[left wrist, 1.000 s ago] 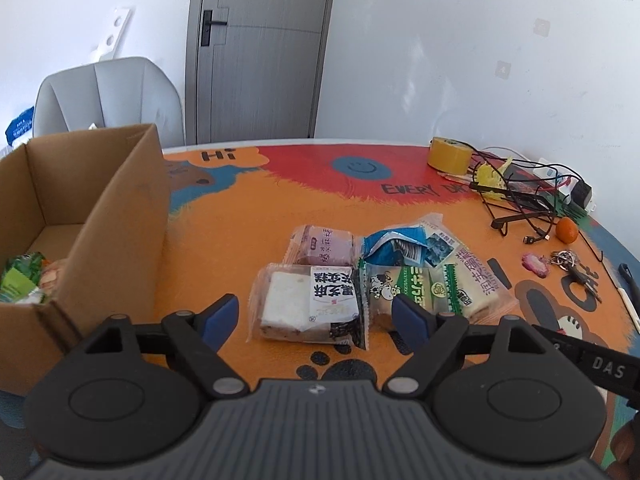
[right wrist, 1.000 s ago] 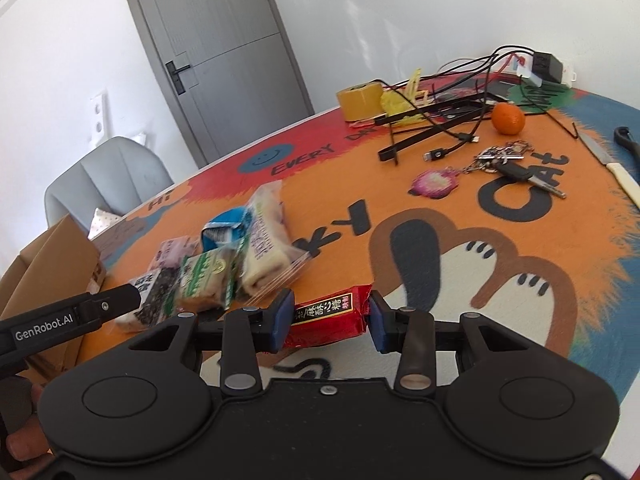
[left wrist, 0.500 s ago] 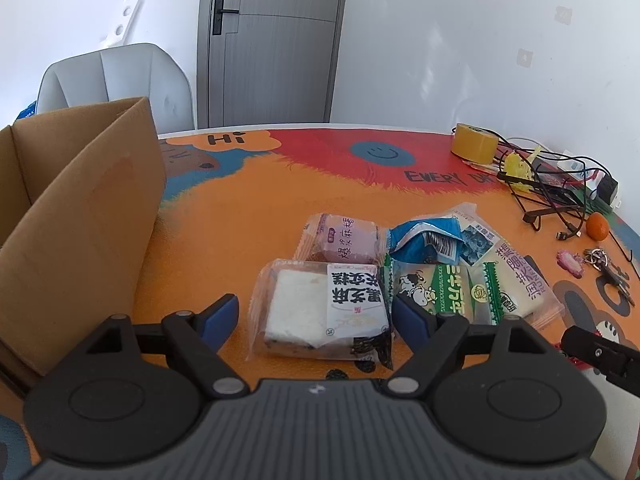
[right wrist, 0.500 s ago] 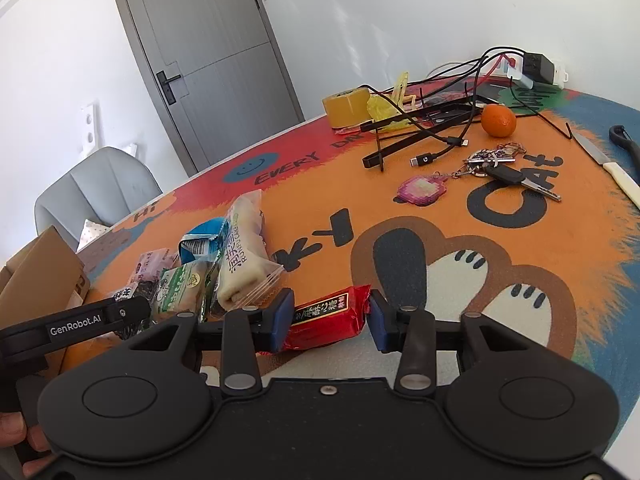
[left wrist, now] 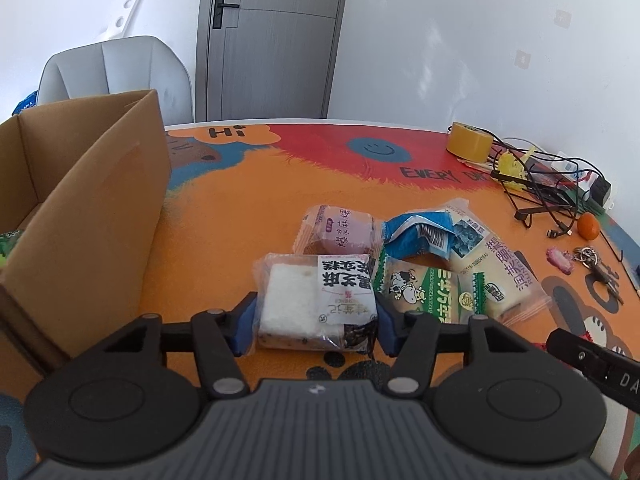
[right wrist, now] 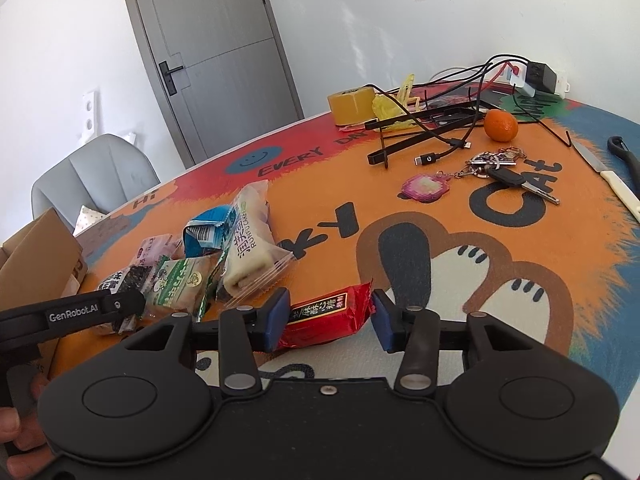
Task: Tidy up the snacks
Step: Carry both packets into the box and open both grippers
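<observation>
A: L claw status?
B: Left gripper (left wrist: 316,322) had its fingers pressed on both sides of the black-and-white cake pack (left wrist: 320,300), so clamped on it. Pack was flat on the table mat (left wrist: 248,216), not lifted yet.

A: R one?
B: Right gripper (right wrist: 326,322) was around the red candy pack (right wrist: 326,314). Left pad touched it, right pad looked a hair off the wrapper end. Can't tell if it really gripped.

A: Box?
B: Cardboard box (left wrist: 92,208) sat left of the pile, near the L claw. Some green packaging (left wrist: 6,242) was already inside, at least 1 item, rest of the interior hidden.

A: What was left?
B: On the mat: purple pack (left wrist: 340,232), blue pack (left wrist: 416,234), green cow pack (left wrist: 424,290), long roll cake (left wrist: 500,276), plus the 2 at the claws. So 6 snacks out. I'd judge it early-to-mid, most of the sorting still to do.

A: Clutter?
B: Tape roll (right wrist: 352,106), orange (right wrist: 501,125), keys (right wrist: 504,170), cables. Not snacks except maybe the orange, unclear.
</observation>
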{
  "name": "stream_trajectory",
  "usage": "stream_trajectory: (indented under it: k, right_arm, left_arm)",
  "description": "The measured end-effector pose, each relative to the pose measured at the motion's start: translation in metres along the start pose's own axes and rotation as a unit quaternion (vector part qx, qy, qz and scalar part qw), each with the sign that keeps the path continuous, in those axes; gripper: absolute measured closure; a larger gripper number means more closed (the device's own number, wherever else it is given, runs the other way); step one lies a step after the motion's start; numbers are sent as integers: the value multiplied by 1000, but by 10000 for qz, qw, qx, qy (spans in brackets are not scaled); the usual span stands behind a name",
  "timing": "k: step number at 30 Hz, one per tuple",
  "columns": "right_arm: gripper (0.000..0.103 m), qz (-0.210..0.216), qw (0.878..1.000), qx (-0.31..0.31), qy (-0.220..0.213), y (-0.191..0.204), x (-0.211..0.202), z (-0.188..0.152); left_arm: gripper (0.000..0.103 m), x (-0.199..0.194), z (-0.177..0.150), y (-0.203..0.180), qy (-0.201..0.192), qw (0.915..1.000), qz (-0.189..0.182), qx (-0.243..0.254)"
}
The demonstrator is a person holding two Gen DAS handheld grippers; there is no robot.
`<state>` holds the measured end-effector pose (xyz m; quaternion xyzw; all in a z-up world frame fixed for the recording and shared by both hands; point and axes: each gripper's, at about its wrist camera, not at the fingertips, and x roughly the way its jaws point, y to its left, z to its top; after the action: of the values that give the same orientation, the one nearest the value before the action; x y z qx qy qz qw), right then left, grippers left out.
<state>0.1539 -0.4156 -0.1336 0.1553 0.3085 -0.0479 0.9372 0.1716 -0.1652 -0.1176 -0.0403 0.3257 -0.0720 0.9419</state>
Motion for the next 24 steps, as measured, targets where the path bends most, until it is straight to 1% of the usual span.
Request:
stream_trajectory:
  k: [3,4,5,6,8,14,24]
  right_arm:
    - [65,67,9999,156,27,-2,-4,0]
    - [68,85,9998,179,9,-1,-6,0]
    - [76,101,9998,191,-12,-1,-9,1]
    - [77,141,9997,213,-43,0,-12,1]
    - [82,199,9995,225,-73,2,-16,2]
    - [86,265,9994,158,-169,11,-27,4]
    - [87,460,9982,86,-368,25,-43,10]
  left_arm:
    - [45,-9,-1,3,-41,10000,-27,-53]
    - [45,-13,0,4,-68,10000,-33,-57]
    - [45,-16,0,5,-100,9999,-42,-57]
    - [45,-20,1,5,-130,9999,-58,-58]
    - [45,-26,2,6,-175,9998,-90,-74]
    - [45,-46,3,9,-347,9992,-170,-100]
    - [45,-74,9,16,-582,9980,-190,-152]
